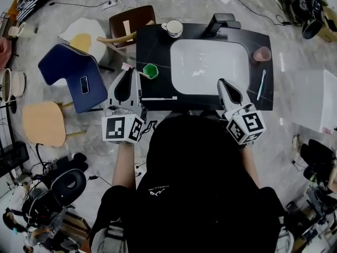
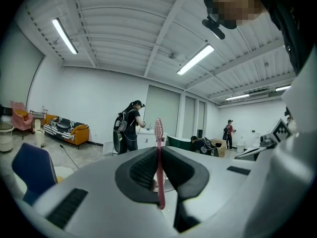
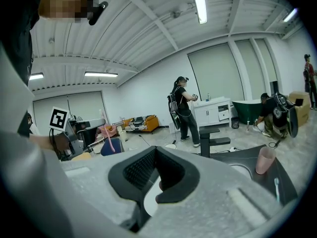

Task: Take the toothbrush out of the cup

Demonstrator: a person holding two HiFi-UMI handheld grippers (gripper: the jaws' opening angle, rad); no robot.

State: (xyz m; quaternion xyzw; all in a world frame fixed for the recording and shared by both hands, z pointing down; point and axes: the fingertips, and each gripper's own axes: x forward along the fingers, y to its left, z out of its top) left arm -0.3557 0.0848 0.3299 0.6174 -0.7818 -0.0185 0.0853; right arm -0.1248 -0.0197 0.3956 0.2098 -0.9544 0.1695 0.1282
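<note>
Our left tool [image 1: 128,74] shows in the head view over the near left corner of the black bench [image 1: 155,46]. The pink toothbrush [image 1: 126,66] pokes out past its tips, just left of the green cup [image 1: 150,70] and, as far as we can judge, clear of its rim. Our right tool [image 1: 222,83] hangs over the front edge of the white sink [image 1: 210,62], well apart from both. A pale toothbrush [image 1: 261,85] lies flat near the bench's right end, below a pink cup [image 1: 261,54].

In the left gripper view the left tool [image 2: 159,152] is clenched on the pink toothbrush [image 2: 158,130], pinching the handle. The bristled head stands upright above the jaws and the tail end runs down toward the camera. No cup shows here, so we judge the brush lifted free.

In the right gripper view the right tool [image 3: 156,152] has its jaws closed together with nothing between them.

We expect the brush to be light and stiff, with a slim, smooth plastic handle that could swivel or slip in a loose pinch. We judge the middle of the handle the best place to hold it, never the soft bristles, with firm but modest pressure
</note>
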